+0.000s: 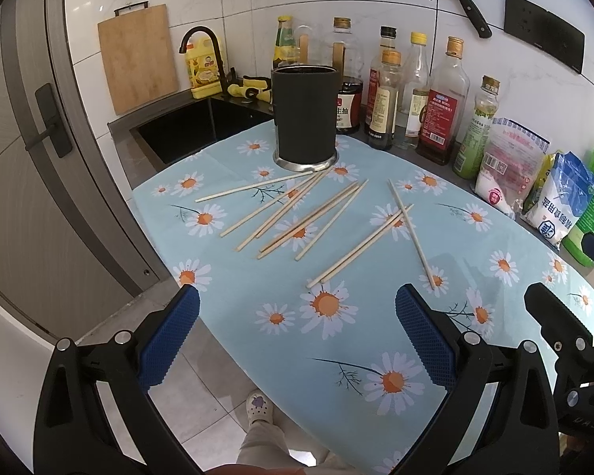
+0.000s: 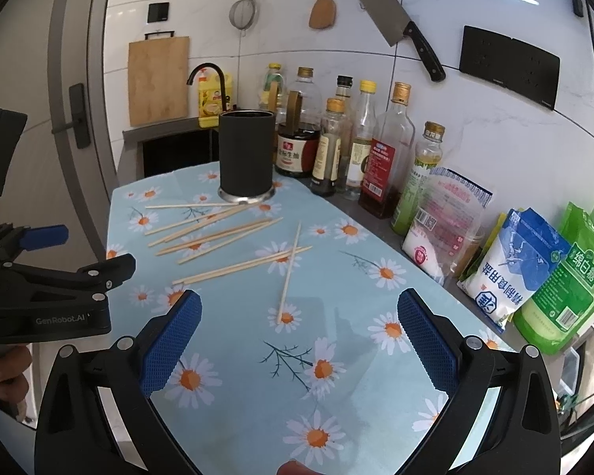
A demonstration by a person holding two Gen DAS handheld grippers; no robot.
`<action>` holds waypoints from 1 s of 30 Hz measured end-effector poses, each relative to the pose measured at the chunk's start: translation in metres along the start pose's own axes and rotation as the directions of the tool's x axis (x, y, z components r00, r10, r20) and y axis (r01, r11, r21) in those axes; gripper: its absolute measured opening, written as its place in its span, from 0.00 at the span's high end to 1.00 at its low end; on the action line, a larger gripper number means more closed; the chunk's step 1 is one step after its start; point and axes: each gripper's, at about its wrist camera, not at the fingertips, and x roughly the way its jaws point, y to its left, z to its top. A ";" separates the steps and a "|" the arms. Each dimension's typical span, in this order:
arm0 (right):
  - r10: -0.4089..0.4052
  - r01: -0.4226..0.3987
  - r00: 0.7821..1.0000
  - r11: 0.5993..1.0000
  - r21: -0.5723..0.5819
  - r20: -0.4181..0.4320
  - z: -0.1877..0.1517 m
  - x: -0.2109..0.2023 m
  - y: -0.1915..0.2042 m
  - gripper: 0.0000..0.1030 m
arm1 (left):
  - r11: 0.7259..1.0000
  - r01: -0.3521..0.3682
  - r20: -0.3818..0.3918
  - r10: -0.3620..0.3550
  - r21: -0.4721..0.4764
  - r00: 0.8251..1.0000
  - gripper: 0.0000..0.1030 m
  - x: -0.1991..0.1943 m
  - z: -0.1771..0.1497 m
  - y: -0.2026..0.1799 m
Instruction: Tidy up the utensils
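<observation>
Plainly legible, "GenRobot.AI" is printed on the left gripper (image 2: 47,237) body as seen from the right wrist; a soy sauce bottle (image 2: 295,150) label shows Chinese characters, and so do a blue-white bag (image 2: 511,269) and a green bag (image 2: 566,289). Both the left gripper (image 1: 297,336) and right gripper (image 2: 297,336) are spread wide, holding nothing, above a daisy-print tablecloth (image 1: 376,316). Chopsticks (image 1: 297,217) lie scattered on it, just in front of a black holder (image 1: 305,114) standing upright. Behind are a sink (image 1: 186,130), a tiled wall, and a cleaver (image 2: 396,43).
</observation>
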 end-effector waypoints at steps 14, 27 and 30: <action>-0.003 0.003 1.000 1.000 0.011 0.002 -0.003 -0.001 -0.003 0.08 | 1.000 -0.001 0.000 0.001 0.009 1.000 0.06 0.001 -0.002 -0.003; -0.001 0.001 1.000 1.000 0.011 0.001 -0.004 -0.001 -0.003 0.08 | 1.000 -0.001 -0.001 0.001 0.011 1.000 0.06 0.001 -0.002 -0.004; -0.001 0.001 1.000 1.000 0.011 0.001 -0.003 -0.001 -0.003 0.08 | 1.000 0.000 -0.004 0.000 0.013 1.000 0.06 0.001 -0.002 -0.005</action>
